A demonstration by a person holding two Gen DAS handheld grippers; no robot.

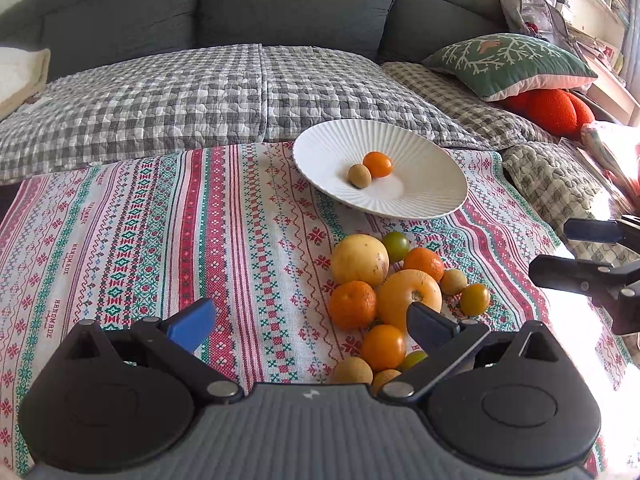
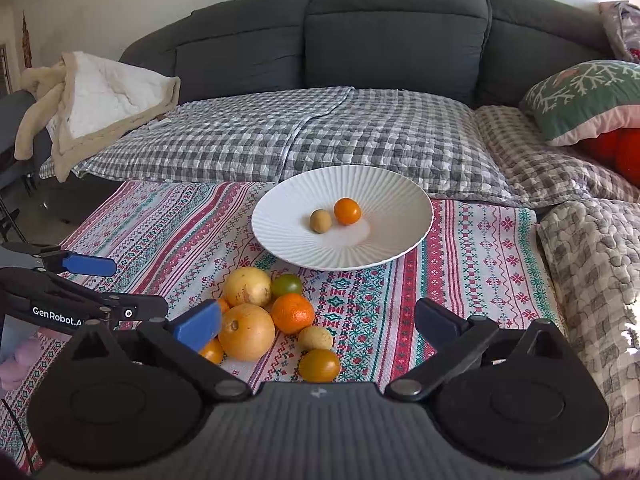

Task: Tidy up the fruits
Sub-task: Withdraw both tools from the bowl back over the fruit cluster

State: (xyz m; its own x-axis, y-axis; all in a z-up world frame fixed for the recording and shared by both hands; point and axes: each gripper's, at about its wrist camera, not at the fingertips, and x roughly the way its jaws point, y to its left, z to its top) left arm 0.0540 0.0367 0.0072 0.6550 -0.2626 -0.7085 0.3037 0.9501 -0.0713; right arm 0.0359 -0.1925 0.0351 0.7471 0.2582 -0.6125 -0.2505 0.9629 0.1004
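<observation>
Tools, left tool (image 1: 310, 322) and right tool (image 2: 318, 322), both wide apart, empty, above fruit pile (image 2: 272, 320).

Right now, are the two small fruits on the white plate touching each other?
Cannot tell. In the left wrist view the tan fruit overlaps the orange fruit; the right wrist view shows at most a hairline gap on the plate.

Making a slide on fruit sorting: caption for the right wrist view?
Open right hand-held gripper above loose fruit pile; white ribbed plate holds two small fruits.
</observation>
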